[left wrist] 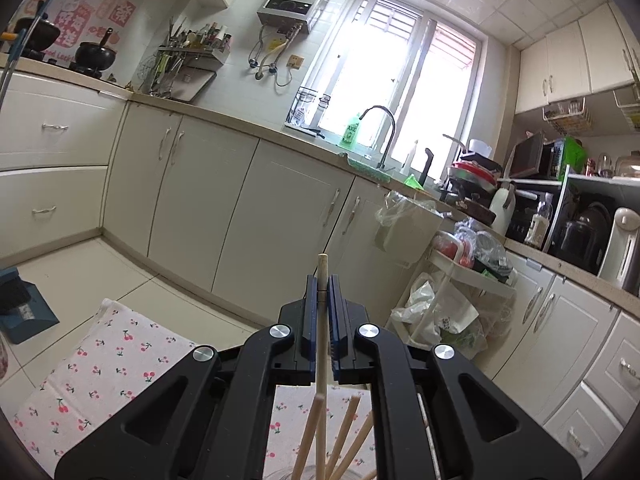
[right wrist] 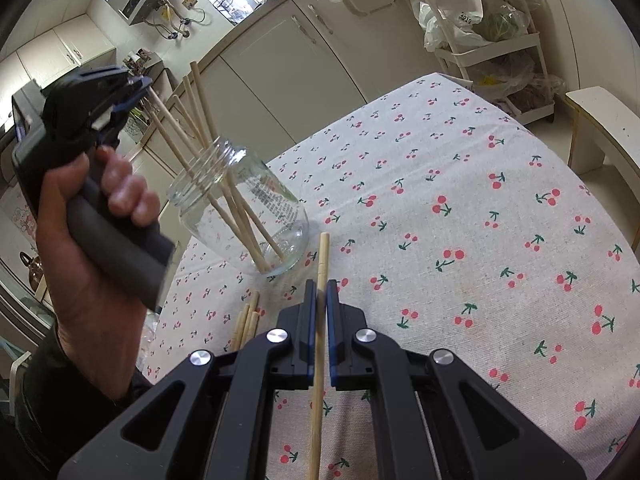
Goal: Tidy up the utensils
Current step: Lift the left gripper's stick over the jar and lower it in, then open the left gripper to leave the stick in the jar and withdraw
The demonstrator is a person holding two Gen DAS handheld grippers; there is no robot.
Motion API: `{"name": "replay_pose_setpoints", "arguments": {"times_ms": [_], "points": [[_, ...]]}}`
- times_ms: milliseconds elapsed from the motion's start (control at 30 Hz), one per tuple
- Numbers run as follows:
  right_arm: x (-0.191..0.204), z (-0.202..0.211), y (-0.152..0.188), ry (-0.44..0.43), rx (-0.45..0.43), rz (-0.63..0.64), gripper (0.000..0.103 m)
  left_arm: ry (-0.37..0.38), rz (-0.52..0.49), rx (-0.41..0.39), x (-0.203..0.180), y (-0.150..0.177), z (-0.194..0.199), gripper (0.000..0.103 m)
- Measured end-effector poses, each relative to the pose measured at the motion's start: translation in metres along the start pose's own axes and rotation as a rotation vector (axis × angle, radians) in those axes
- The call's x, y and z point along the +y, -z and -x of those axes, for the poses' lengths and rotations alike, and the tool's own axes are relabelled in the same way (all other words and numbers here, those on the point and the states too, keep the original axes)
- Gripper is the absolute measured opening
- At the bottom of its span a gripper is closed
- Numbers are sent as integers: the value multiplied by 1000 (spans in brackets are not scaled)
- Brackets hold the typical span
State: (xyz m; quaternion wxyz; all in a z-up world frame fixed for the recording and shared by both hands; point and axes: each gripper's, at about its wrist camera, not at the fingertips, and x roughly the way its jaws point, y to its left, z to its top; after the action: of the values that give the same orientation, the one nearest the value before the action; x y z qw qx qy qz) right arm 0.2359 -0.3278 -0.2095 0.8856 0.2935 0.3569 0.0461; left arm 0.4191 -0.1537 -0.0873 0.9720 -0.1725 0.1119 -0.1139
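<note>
Chopsticks (right wrist: 236, 204): several stand in the glass jar (right wrist: 244, 210) on the cherry-print tablecloth (right wrist: 460, 220), a few loose ones (right wrist: 246, 320) remain beside it; left gripper (right wrist: 138, 84) and right gripper (right wrist: 321, 286) each clamp one, not yet dropped in

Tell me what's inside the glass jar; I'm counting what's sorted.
Several wooden chopsticks lean inside the glass jar, tops poking out. The exact count is unclear because they overlap.

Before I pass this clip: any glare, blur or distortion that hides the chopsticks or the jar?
Left wrist view: the window is blown out, fisheye bends the cabinets, yet the chopstick in the left hand-held gripper stays sharp. Right wrist view: even light, the glass jar is readable, the hand slightly soft.
</note>
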Motion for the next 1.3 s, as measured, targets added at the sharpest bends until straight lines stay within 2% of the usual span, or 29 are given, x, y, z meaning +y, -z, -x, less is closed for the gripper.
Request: {"name": "replay_pose_setpoints", "arguments": {"times_ms": [367,467,500,533,600,733,833,967,1100,1200,1267,1300], "points": [[1,5,-3,-3,-20,-8,6,43,-165,90,-11,25,28,6],[7,14,-8,-11,-48,0,6,49,-190,123,-9,24,41,20],[10,16,-10,-15,-56,5,6,32,-192,113,-5,24,49,33],[13,19,-13,-18,-66,11,6,18,-193,101,-2,22,55,40],[19,24,-17,-25,-84,20,6,1,-181,88,5,19,66,44],[36,36,-33,-43,-148,49,6,-48,-134,66,28,13,89,58],[54,46,-54,-58,-227,81,6,-93,-108,100,50,22,98,63],[82,61,-84,-94,-339,123,5,-149,-74,177,80,42,100,64],[102,74,-105,-121,-409,166,5,-196,-27,234,107,61,102,64],[104,68,-113,-103,-375,193,5,-211,0,262,119,71,100,64],[95,54,-109,-38,-289,216,5,-219,14,276,126,77,100,64],[87,43,-105,8,-232,220,9,-220,19,279,128,79,98,64]]}}
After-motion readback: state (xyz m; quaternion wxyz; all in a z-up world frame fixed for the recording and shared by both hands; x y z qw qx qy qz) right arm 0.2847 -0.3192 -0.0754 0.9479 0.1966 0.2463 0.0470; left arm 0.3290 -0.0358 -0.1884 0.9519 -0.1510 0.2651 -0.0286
